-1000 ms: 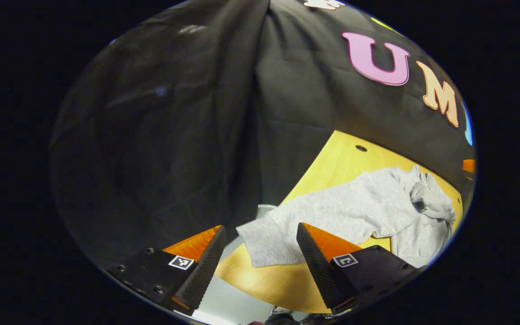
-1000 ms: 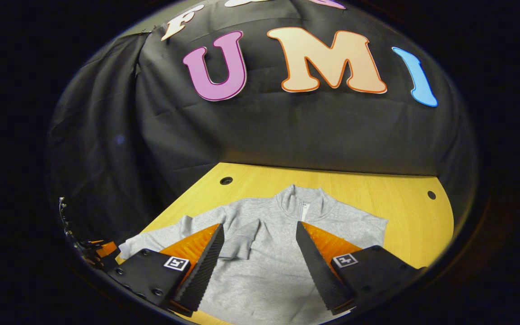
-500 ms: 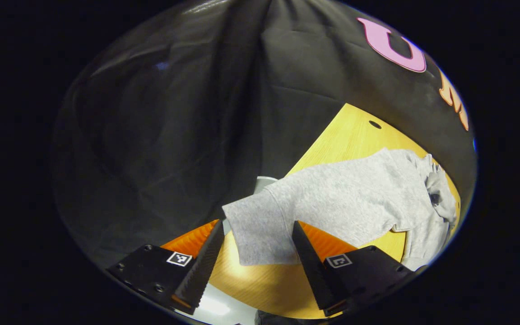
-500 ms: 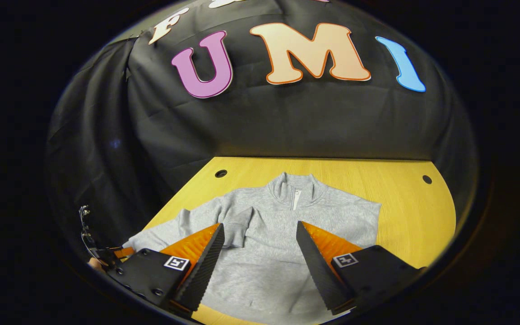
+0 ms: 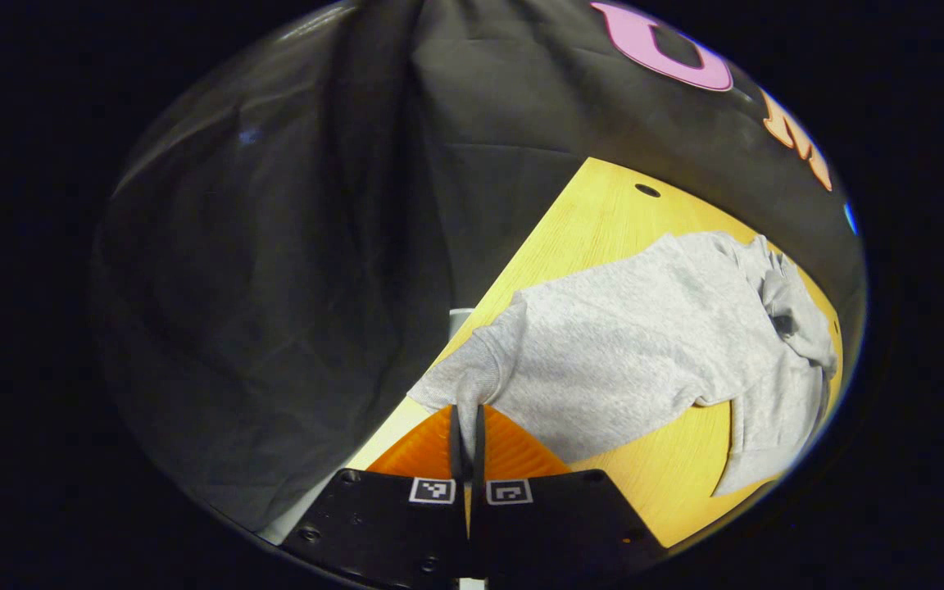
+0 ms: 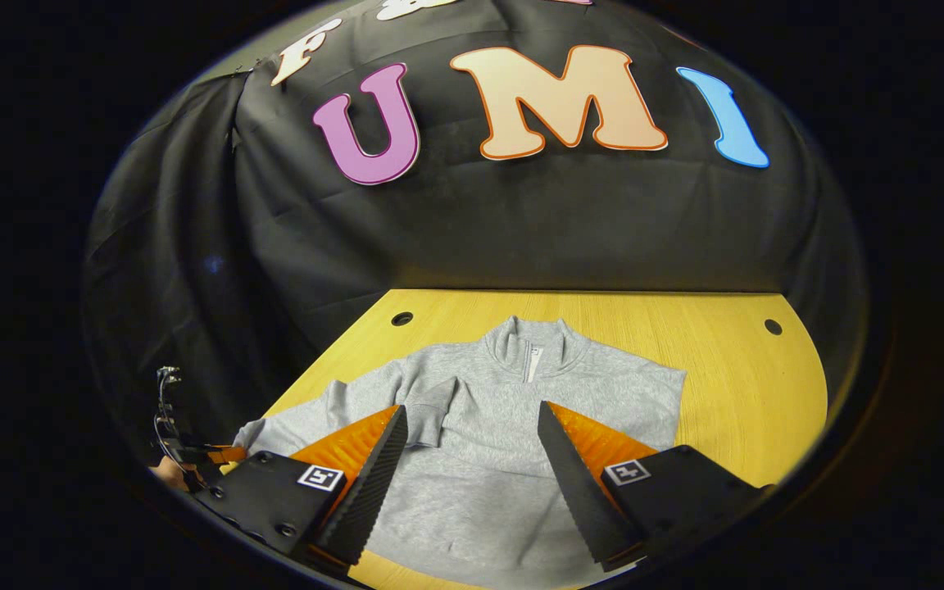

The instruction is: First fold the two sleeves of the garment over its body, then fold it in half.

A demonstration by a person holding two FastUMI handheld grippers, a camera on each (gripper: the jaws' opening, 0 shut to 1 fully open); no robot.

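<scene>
Garment: grey zip-neck pullover, flat on table; collar toward booth wall, long axis collar-to-hem.
Sleeve cuff: at table's edge, pinched in left gripper, fingers clenched.
Right gripper: fingers spread, above garment body.

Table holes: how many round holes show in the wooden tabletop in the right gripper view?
2. One hole sits at the far left corner of the table, the other hole at the far right. The sweatshirt may hide more.
</scene>
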